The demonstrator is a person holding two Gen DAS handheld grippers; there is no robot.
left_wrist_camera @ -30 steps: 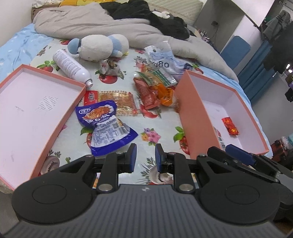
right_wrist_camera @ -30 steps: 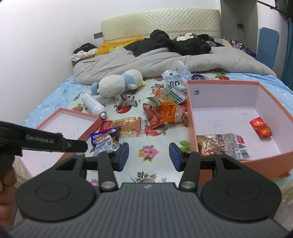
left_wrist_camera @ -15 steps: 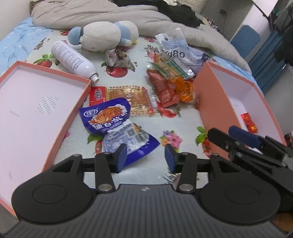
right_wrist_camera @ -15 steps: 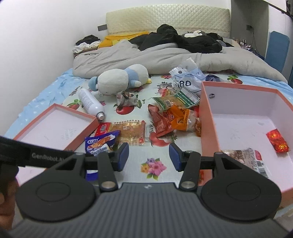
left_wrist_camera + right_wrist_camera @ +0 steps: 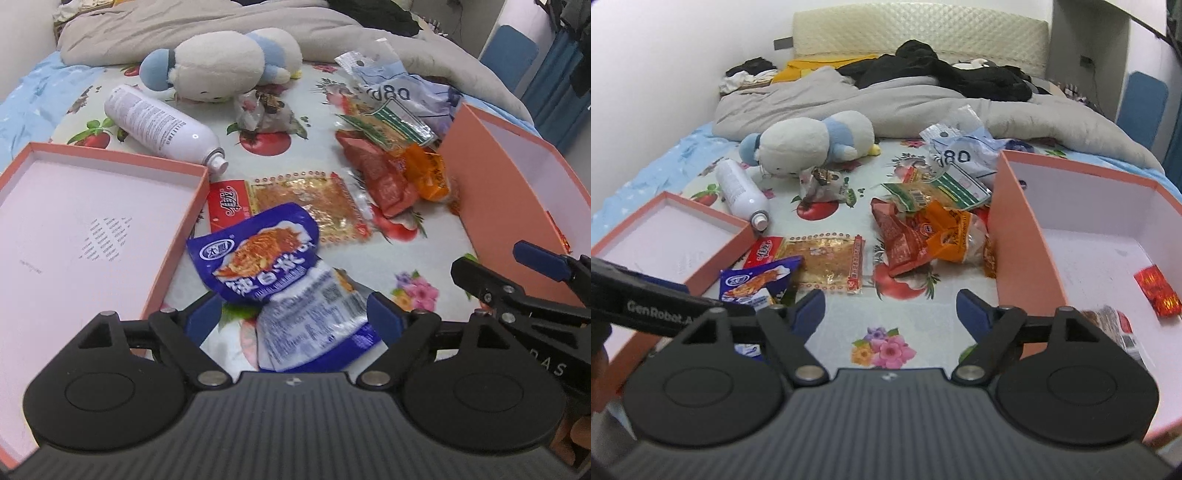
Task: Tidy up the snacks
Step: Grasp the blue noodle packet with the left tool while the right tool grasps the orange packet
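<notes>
Both jaws have just been spreading, and both tools have dropped in closer over the bed! Left hand-held gripper (image 5: pixel 295 317) now stands wide open, its blue pads either side of the blue snack packet (image 5: pixel 280 280), not yet pressing on it. That looks like a pick about to happen. Right hand-held gripper (image 5: pixel 891 308) is open too, nothing between its fingers, only flowered bedsheet (image 5: pixel 882 347) below.

Ahead of the left hand-held gripper, touching the blue packet's far edge, lies a golden flat snack pack (image 5: pixel 314 203); further ahead to the right sits a heap of red and orange packets (image 5: pixel 399 173) against the wall of the deep orange box (image 5: pixel 1027 236), which already holds a small red wrapped sweet (image 5: pixel 1156 291). Left of it lies the shallow box lid (image 5: pixel 184 225).

Clutter, though: a white spray bottle (image 5: pixel 162 129) and plush toy (image 5: pixel 221 66) lie beyond, no obstacle to this grab.
</notes>
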